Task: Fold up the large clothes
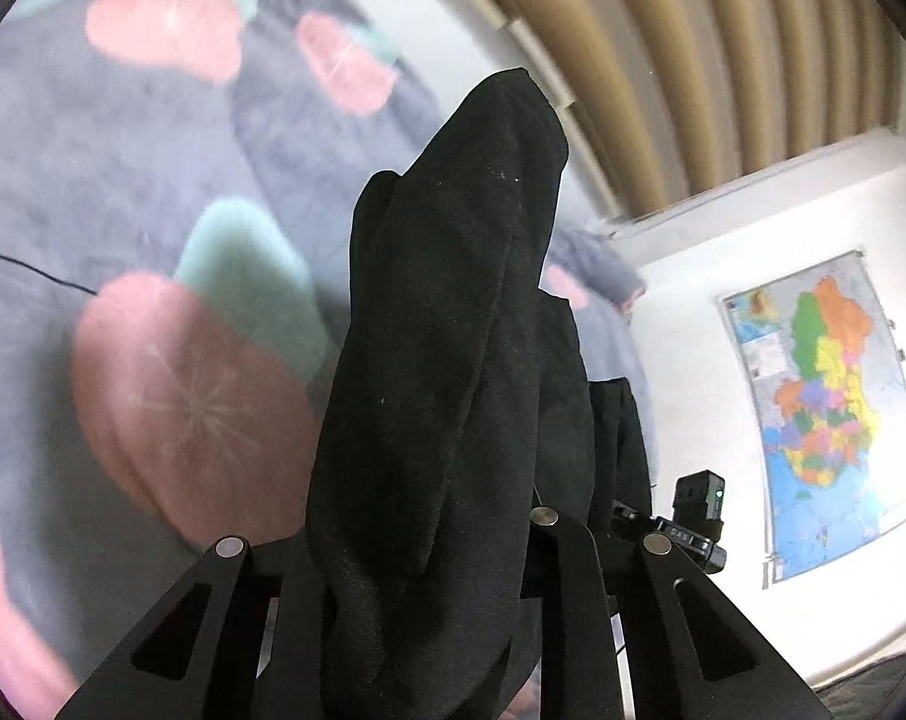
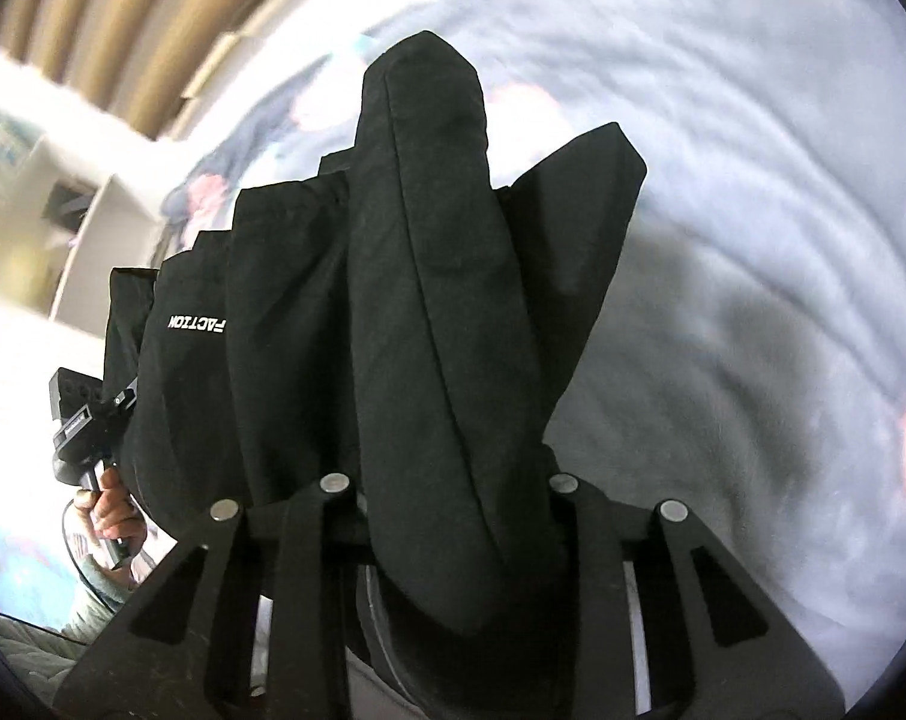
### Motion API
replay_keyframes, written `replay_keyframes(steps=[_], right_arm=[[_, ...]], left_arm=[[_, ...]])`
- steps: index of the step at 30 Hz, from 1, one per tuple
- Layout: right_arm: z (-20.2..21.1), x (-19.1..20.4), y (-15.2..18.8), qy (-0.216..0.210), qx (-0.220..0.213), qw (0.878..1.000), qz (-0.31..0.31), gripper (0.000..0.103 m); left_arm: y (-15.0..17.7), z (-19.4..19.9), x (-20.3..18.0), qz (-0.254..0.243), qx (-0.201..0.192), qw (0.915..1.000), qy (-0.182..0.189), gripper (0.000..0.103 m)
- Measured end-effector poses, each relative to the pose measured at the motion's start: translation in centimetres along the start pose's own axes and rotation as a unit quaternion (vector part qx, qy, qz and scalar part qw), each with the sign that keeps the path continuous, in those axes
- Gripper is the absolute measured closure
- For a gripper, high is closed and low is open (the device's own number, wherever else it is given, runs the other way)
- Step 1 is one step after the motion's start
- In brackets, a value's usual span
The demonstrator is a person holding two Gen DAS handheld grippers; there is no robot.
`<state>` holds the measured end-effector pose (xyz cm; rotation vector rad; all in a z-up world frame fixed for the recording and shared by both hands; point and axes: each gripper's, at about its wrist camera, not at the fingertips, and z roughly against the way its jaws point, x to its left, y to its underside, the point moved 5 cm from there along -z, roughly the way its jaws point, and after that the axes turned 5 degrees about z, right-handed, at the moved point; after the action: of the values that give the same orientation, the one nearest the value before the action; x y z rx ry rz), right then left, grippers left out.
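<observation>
A black garment [image 1: 441, 360] is draped over my left gripper [image 1: 447, 252] and hides both fingers; the cloth is bunched between the jaws and held up off the bed. The same garment [image 2: 285, 300], with white lettering [image 2: 198, 324] on it, hangs in folds from my right gripper [image 2: 429, 240], whose fingers are covered too. The cloth spans between the two grippers. In the right wrist view a person's hand [image 2: 114, 510] holds the handle of the left gripper's body [image 2: 87, 414] at the left. The right gripper's body [image 1: 699, 516] shows at the lower right of the left wrist view.
Under both grippers lies a grey blanket [image 1: 153, 180] with pink and teal patches, paler in the right wrist view [image 2: 753, 240]. A coloured map [image 1: 825, 420] hangs on a white wall. Beige curtains [image 1: 723, 60] and a white shelf [image 2: 93, 228] stand behind the bed.
</observation>
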<state>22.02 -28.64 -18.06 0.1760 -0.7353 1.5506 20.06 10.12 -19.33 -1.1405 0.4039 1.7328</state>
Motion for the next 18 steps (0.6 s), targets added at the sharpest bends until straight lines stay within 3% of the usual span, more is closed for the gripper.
replay_keyframes(steps=[5, 10, 13, 14, 15, 17, 18], right_arm=[[3.3, 3.6, 0.8, -0.013, -0.012, 0.999, 0.038, 0.076], [0.1, 0.5, 4.3, 0.01, 0.045, 0.999, 0.011, 0.069], [-3.8, -3.9, 6.9, 0.064, 0.076, 0.995, -0.034, 0.068], [-4.9, -5.4, 7.7, 0.084, 0.084, 0.992, -0.048, 0.067], [-6.3, -7.6, 8.8, 0.098, 0.093, 0.988, -0.076, 0.063], [-7.5, -10.0, 9.9, 0.078, 0.082, 0.986, -0.123, 0.046], [-7.5, -10.7, 10.1, 0.077, 0.076, 0.984, -0.141, 0.035]], left_arm=[[2.6, 5.2, -1.1, 0.016, -0.027, 0.9994, -0.015, 0.081], [6.6, 5.4, 3.2, 0.067, -0.008, 0.9952, -0.071, 0.079], [8.4, 2.3, 8.7, 0.1, 0.017, 0.9839, -0.147, 0.071], [9.0, 0.9, 12.2, 0.124, 0.03, 0.9702, -0.206, 0.065], [9.3, 0.0, 14.4, 0.14, 0.034, 0.965, -0.219, 0.053], [9.6, -0.7, 18.1, 0.204, 0.021, 0.9668, -0.152, 0.038], [9.6, -0.6, 19.0, 0.234, 0.02, 0.9636, -0.127, 0.038]])
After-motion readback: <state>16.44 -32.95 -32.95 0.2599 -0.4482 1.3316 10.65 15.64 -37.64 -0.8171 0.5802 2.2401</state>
